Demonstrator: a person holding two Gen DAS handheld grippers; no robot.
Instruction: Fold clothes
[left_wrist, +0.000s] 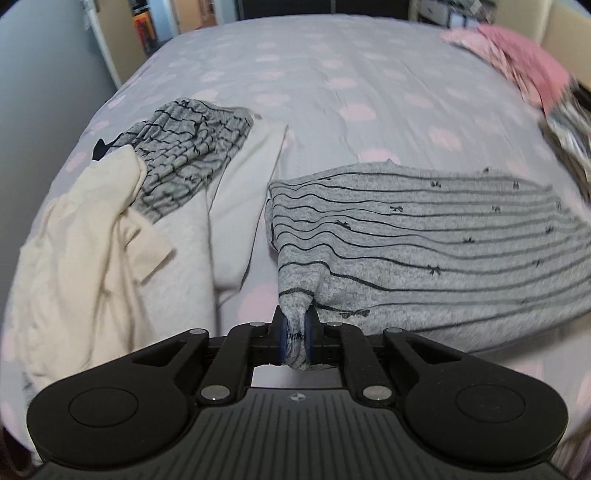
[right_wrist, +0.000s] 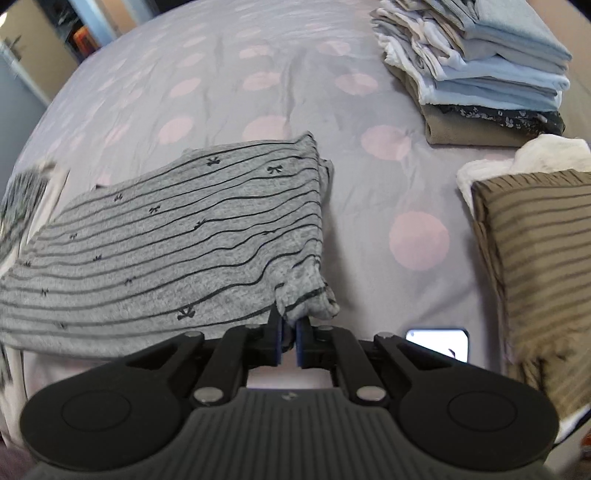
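Your left gripper (left_wrist: 295, 341) & right gripper (right_wrist: 289, 341) each pinch a near corner of the grey striped garment (left_wrist: 424, 251), its far part lying on the bed (left_wrist: 332, 74). Soft, light knit, prob sags between grips; hold at corners, keep it taut.

One grey striped garment (left_wrist: 424, 236) spread out, two tools (left_wrist: 296, 334) (right_wrist: 289, 338), one loose heap of unfolded clothes (left_wrist: 110, 221), one pink pile (left_wrist: 517, 66), one folded stack (right_wrist: 476, 70), one brown striped folded item (right_wrist: 535, 273), one phone (right_wrist: 437, 341), one bed (left_wrist: 332, 92).
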